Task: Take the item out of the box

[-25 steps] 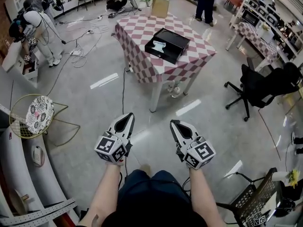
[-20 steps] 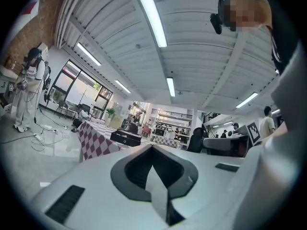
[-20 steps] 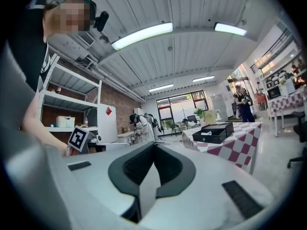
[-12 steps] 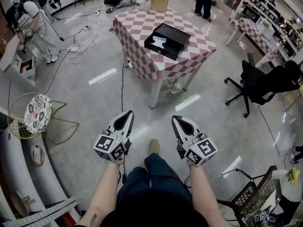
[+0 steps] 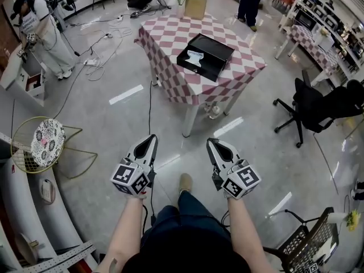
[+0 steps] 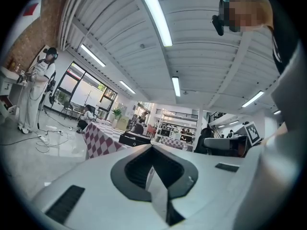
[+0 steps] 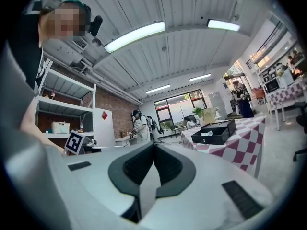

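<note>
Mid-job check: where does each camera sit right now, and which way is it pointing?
Head view: on the person's head, steeply down and forward at checkered table and black box; shows forearms, legs, left gripper, right gripper.
Left gripper view: on that gripper, along its shut jaws toward the table; shows the person's arm.
Right gripper view: likewise, along shut jaws toward the box; arm at left.
Shared: all see table and box.

A shoe [image 5: 185,181] has stepped into view between the left hand-held gripper [image 5: 151,140] and right hand-held gripper [image 5: 211,144], while the checked surface [image 5: 169,43] with its black box [image 5: 215,46] has shifted slightly rightward.
</note>
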`<state>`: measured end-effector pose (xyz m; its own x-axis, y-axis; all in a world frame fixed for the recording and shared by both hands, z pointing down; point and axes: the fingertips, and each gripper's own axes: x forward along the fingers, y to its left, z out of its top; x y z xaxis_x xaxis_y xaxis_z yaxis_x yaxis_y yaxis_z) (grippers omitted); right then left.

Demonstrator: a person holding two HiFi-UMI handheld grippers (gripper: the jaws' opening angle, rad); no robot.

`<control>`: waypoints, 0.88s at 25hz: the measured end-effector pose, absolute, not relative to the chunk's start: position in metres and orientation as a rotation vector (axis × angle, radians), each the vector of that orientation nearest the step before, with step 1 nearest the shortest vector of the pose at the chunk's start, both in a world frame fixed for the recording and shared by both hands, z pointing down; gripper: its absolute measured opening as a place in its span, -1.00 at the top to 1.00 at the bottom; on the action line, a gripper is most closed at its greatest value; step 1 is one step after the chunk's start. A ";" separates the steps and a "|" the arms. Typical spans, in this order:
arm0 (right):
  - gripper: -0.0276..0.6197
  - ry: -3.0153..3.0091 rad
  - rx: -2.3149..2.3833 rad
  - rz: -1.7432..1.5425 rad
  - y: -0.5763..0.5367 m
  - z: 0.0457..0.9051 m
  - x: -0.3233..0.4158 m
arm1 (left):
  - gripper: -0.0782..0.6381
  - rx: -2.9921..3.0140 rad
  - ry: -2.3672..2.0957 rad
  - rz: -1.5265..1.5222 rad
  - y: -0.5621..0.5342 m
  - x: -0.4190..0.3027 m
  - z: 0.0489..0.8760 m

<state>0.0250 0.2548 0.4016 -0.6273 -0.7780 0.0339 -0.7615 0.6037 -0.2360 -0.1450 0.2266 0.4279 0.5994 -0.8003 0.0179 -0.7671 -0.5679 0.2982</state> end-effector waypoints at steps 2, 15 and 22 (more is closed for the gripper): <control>0.90 2.750 -1.319 -0.341 0.242 0.401 0.025 | 0.78 2.556 -1.280 -0.176 0.215 -0.144 0.427; 0.90 2.858 -1.228 -0.349 0.153 0.419 0.018 | 0.78 2.573 -1.290 -0.132 0.126 -0.124 0.427; 0.90 2.834 -1.227 -0.351 0.101 0.413 0.033 | 0.78 2.571 -1.315 -0.121 0.080 -0.115 0.421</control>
